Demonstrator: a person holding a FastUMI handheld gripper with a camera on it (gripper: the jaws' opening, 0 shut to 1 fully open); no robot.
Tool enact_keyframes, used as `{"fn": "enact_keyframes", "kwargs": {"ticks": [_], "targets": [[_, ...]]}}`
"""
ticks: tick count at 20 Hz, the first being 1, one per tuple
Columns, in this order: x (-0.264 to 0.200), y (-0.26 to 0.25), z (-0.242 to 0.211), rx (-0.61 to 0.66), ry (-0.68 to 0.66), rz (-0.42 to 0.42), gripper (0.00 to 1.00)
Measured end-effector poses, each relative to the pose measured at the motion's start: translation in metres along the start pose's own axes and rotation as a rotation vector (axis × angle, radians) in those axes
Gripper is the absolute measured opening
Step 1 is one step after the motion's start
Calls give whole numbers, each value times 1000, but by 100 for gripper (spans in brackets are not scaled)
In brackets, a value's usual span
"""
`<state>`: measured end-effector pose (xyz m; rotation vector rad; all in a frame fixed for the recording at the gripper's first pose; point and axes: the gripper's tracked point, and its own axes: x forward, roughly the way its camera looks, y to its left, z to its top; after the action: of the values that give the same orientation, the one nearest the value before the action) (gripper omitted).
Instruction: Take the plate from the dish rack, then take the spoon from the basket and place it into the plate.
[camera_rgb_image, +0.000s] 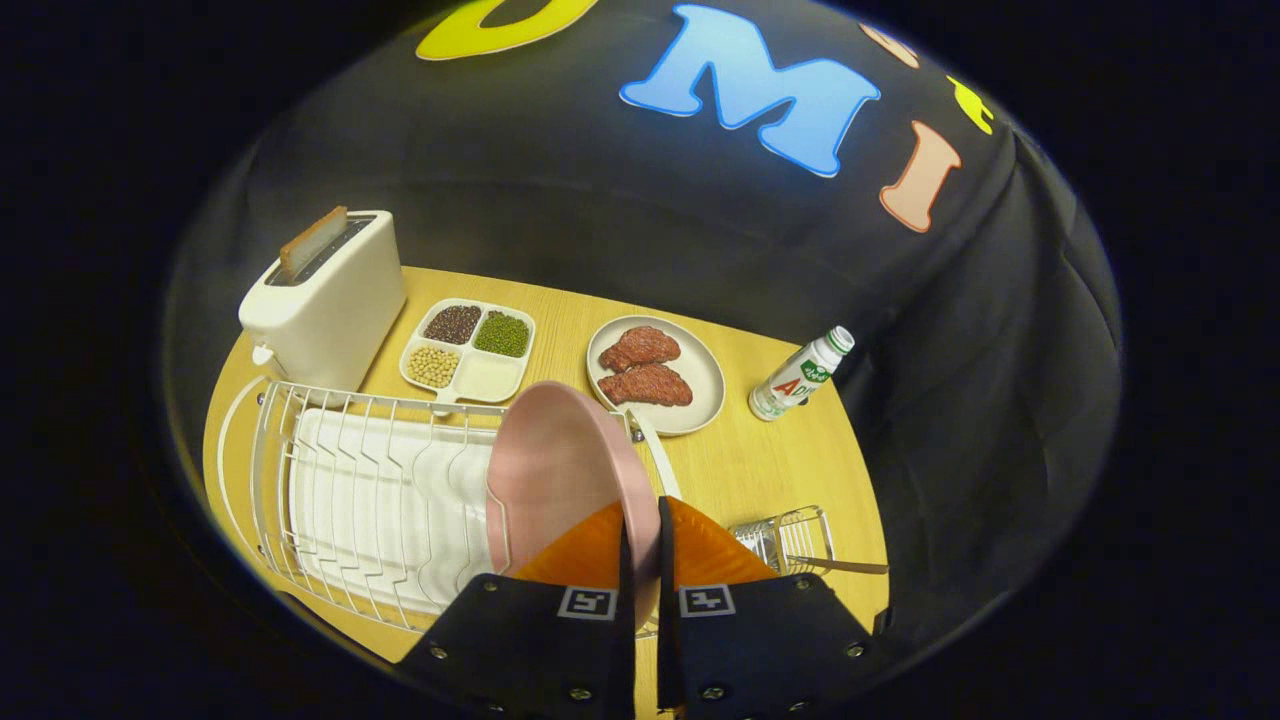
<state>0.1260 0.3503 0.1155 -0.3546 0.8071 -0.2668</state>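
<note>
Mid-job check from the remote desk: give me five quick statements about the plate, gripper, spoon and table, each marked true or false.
1. The gripper is shut on the rim of the pink plate. True.
2. The pink plate lies flat on the table. False: it stands on edge between the fingers, over the end of the white dish rack.
3. The spoon already rests in the pink plate. False: it is at the small wire basket, its handle sticking out.
4. A slice of bread sticks up from the toaster. True.
5. The round plate beyond the pink plate is bare. False: it holds two pieces of meat.
</note>
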Motion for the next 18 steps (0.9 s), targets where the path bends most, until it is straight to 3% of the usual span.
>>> {"fn": "enact_keyframes", "kwargs": {"ticks": [3, 6, 12, 18], "targets": [[-10, -4, 16, -77, -27, -64, 8], [-14, -8, 24, -75, -37, -79, 8], [-24, -39, 24, -6, -54, -58, 8], [-47, -81, 11, 80, -76, 30, 8]]}}
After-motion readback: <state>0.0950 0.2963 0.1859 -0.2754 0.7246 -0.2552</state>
